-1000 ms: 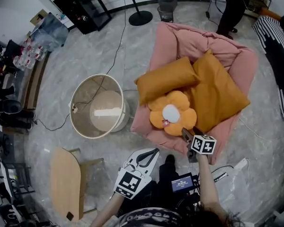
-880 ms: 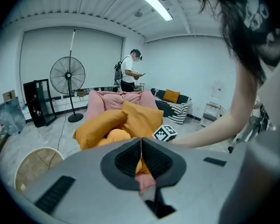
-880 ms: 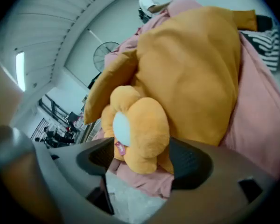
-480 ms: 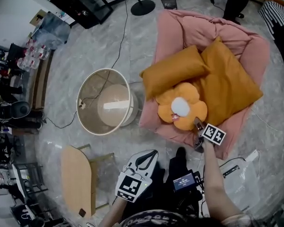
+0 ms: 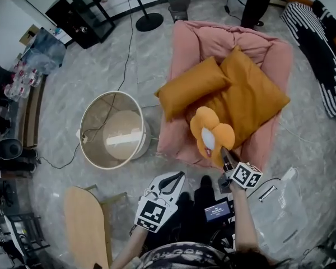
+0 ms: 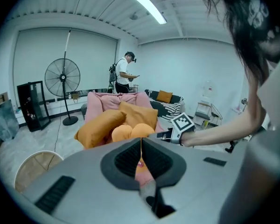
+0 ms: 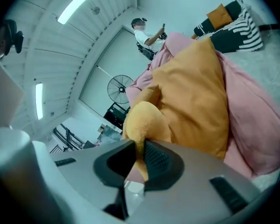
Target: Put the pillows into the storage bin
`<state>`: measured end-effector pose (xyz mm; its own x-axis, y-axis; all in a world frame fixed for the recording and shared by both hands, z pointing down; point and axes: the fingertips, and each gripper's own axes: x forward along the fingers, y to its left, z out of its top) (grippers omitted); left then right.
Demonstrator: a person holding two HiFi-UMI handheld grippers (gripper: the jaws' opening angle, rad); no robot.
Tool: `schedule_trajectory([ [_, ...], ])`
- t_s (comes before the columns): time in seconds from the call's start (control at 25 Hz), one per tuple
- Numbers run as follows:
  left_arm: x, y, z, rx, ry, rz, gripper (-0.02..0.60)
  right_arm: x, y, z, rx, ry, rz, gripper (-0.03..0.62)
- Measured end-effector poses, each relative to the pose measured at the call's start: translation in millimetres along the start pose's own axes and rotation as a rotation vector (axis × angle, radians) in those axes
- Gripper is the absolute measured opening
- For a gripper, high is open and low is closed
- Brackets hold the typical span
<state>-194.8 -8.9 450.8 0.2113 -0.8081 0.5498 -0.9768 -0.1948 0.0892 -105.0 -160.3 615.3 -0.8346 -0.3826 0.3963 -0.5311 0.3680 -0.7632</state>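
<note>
1. Pickup was under way: the right tool [image 5: 228, 159], jaws closing, pinched the flower pillow [image 5: 210, 133] at frame centre.
2. Empty, the left tool [image 5: 171, 182] was clenched.
3. Next, a carry left to the storage bin [image 5: 82, 137] seemed needed.

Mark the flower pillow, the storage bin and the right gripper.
flower pillow [image 5: 206, 123], head view, an upper orange petal.
storage bin [image 5: 94, 115], head view, its inner wall.
right gripper [image 7: 139, 158], right gripper view, midway between its closing jaws, a petal pinched between them.
</note>
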Motion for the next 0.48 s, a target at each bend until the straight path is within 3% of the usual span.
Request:
schedule_trajectory([
  [0.48,-77,-14,-26,0.075,-0.098,-0.096,0.014,-110,107,-17,0.000,-0.263,0.032,0.034],
])
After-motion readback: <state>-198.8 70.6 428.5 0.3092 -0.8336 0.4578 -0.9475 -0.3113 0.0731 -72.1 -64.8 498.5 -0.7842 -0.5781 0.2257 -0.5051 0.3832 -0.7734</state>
